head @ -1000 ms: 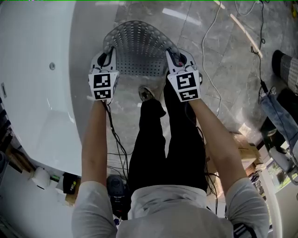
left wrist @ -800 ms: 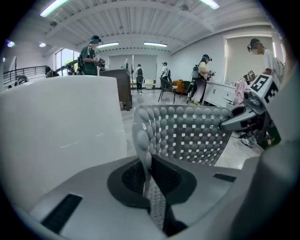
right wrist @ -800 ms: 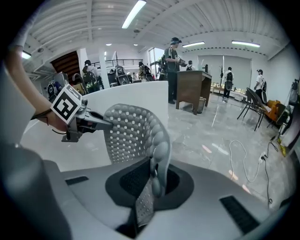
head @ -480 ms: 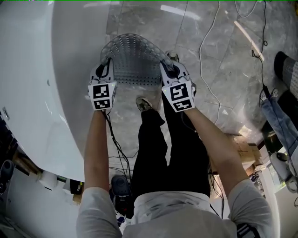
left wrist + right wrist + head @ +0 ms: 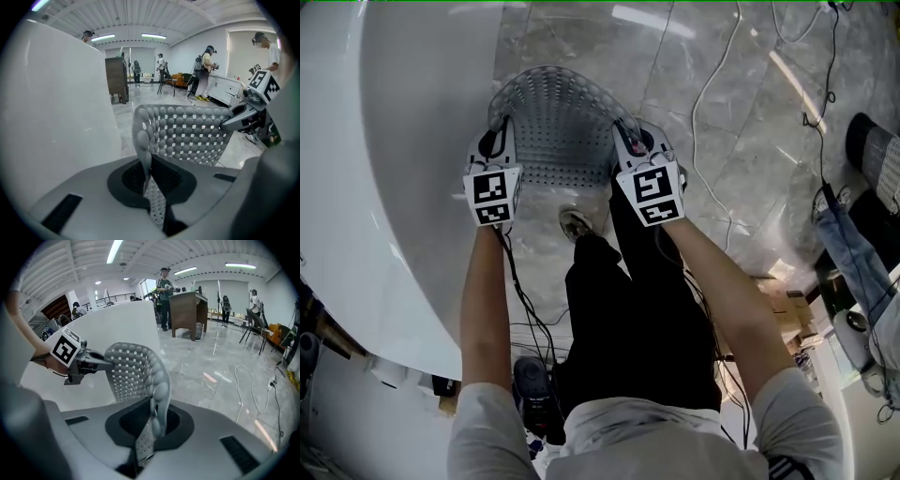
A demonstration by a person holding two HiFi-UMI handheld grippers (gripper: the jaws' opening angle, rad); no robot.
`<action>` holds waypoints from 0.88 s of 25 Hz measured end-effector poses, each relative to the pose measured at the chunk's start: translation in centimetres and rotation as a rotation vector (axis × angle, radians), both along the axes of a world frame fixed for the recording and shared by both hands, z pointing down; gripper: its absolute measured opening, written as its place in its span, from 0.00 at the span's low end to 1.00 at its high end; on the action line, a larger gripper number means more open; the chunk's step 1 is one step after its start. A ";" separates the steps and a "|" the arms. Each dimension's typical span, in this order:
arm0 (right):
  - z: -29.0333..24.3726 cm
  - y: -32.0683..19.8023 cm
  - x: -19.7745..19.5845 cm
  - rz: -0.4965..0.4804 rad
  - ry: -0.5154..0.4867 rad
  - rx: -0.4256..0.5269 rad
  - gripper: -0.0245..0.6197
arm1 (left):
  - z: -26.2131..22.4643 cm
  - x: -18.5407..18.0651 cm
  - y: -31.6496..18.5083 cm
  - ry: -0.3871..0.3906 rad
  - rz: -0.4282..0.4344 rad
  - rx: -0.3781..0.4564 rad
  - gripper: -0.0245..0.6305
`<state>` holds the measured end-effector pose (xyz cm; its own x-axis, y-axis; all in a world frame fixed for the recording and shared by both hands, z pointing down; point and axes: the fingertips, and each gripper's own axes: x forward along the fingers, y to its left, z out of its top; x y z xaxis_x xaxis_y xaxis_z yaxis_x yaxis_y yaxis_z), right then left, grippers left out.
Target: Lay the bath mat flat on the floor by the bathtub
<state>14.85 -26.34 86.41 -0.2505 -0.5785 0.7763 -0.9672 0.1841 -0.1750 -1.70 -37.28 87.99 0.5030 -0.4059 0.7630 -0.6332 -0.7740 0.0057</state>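
I find no legible text, brand, number or sign in any view. The left marker cube (image 5: pixel 492 195), on the left gripper (image 5: pixel 498 131), and the right marker cube (image 5: pixel 650 195), on the right gripper (image 5: pixel 626 133), carry only black-and-white square code patterns, with no letters or digits. If the cardboard box (image 5: pixel 787 305) on the floor at the right of the head view bears any print, it is too small for me to read.
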 end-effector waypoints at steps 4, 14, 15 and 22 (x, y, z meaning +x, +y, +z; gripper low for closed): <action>1.8 -0.1 0.2 -0.018 0.007 0.014 0.07 | 1.7 0.4 0.0 0.010 0.003 -0.001 0.08; 5.9 -1.4 1.3 -0.036 0.045 0.065 0.07 | 5.6 0.8 -1.8 0.072 -0.049 0.007 0.08; 6.4 -1.6 1.5 -0.038 0.048 0.069 0.07 | 6.0 1.1 -2.1 0.076 -0.043 0.012 0.08; 9.8 -2.6 2.9 -0.030 0.057 0.092 0.07 | 9.2 3.0 -3.9 0.088 -0.024 0.050 0.08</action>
